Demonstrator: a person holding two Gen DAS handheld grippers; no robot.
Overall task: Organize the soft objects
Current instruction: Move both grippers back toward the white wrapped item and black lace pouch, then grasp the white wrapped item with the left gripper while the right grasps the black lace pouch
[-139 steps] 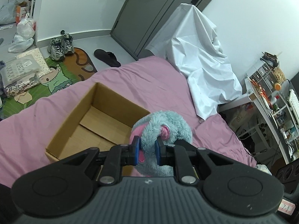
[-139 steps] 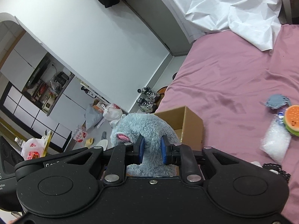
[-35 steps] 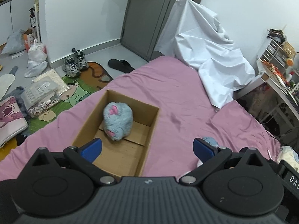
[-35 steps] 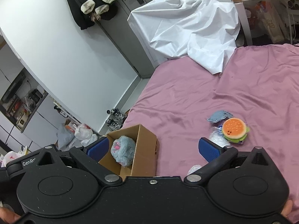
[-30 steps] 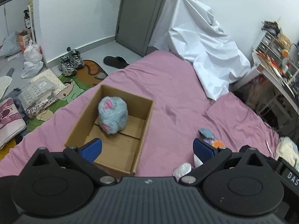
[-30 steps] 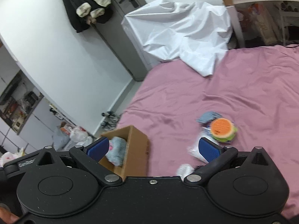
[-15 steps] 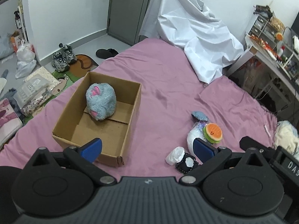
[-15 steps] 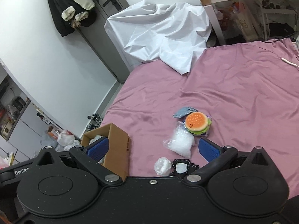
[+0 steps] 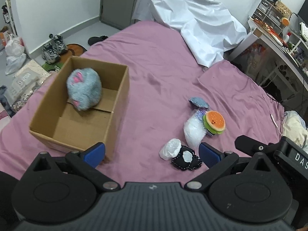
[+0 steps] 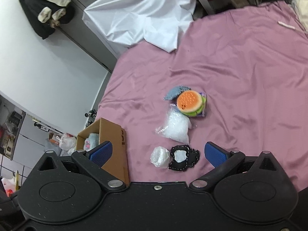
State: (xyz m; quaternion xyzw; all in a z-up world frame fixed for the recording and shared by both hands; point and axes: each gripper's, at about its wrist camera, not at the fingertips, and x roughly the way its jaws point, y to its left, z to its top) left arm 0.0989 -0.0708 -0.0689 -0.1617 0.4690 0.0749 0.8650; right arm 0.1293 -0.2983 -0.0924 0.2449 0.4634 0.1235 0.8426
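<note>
A grey-blue plush toy with pink paws lies in the open cardboard box on the pink bed. Right of the box lie a burger plush, a blue knitted piece, a clear bag of white filling, a small white bundle and a black patch. My left gripper is open above the bed, empty. My right gripper is also open and empty, just above the white bundle and black patch; the burger plush and bag lie beyond.
A white sheet drapes over something at the far end of the bed. Shoes and bags lie on the floor left of the bed. A cluttered desk stands at the right. A dark jacket hangs on the wall.
Both grippers let go of the grey-blue plush, which now lies in the box, and opened wide. Both then swung right toward the small items on the bed.
</note>
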